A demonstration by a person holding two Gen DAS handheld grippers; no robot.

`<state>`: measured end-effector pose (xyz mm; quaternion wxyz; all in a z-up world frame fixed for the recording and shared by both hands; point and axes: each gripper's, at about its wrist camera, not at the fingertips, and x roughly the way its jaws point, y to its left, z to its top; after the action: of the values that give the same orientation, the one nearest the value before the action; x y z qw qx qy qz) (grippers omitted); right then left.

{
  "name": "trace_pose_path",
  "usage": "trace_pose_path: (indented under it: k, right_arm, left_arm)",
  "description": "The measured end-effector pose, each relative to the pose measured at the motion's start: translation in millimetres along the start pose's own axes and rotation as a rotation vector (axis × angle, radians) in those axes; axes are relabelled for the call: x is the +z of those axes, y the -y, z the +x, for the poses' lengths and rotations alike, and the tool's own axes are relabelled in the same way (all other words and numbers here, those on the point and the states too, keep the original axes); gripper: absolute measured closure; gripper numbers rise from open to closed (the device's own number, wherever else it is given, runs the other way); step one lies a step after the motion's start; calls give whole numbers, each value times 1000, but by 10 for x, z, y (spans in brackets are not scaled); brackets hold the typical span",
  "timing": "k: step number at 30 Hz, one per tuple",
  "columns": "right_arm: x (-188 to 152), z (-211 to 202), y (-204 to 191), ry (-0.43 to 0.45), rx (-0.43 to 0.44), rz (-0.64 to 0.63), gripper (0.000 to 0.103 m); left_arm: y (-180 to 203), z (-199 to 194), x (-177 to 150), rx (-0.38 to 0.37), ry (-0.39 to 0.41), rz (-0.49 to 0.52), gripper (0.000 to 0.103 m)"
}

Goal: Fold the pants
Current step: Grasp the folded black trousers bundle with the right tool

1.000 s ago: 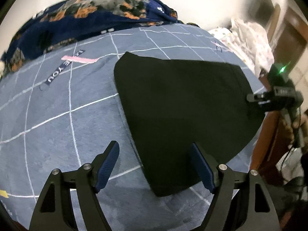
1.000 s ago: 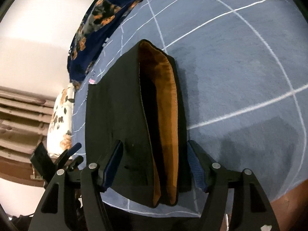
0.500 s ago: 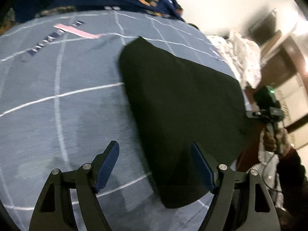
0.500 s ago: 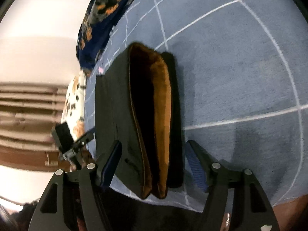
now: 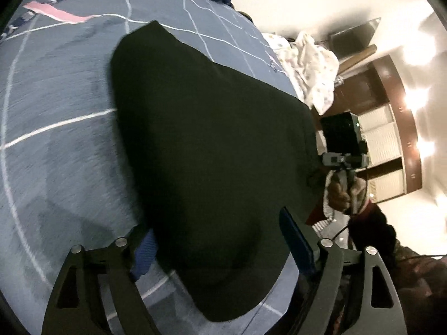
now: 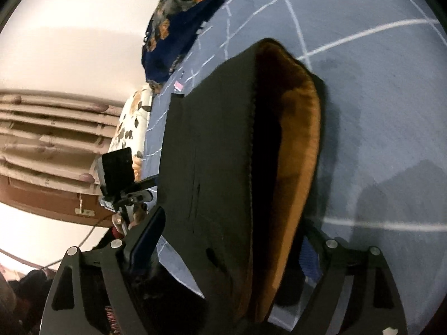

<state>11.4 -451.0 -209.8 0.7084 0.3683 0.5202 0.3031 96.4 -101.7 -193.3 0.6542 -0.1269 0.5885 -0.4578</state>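
Black pants (image 5: pixel 212 153) lying folded on blue bedspread (image 5: pixel 56 128), near bed's edge. My left gripper (image 5: pixel 220 243) straddling near corner, jaws opening, pads not pressing cloth. Right gripper (image 6: pixel 232 240) straddling waistband end with brown lining (image 6: pixel 299 150) showing, jaws also opening, nothing pinched.

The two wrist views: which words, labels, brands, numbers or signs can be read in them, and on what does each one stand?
None can be read.
Dark printed strip beside the pink patch on the grey-blue grid-lined bedspread: lettering, too blurred and cut off to read.
Small red label under the left gripper in the right wrist view: too blurred to read.
Folded black pants with the orange-brown lining: no visible text.
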Motion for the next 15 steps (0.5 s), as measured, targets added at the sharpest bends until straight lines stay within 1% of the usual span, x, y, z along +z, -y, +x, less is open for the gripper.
trace_pose_path:
  k: [4, 7, 8, 11, 12, 15]
  right_arm:
    - [51, 121, -103, -3, -15, -53, 18]
    - [70, 127, -96, 8, -5, -62, 18]
    - [68, 135, -110, 12, -10, -77, 18]
    - [54, 149, -132, 26, -11, -101, 18]
    - [52, 151, -136, 28, -12, -107, 18]
    - [23, 120, -119, 34, -9, -116, 18]
  left_arm:
    - [-28, 45, 108, -74, -29, -12, 16]
    - [-77, 56, 167, -126, -49, -45, 15]
    - [-71, 71, 185, -131, -54, -48, 15]
    - [16, 120, 198, -104, -70, 3, 15]
    - [57, 129, 190, -87, -69, 26, 15]
    - [139, 143, 168, -43, -45, 54, 15]
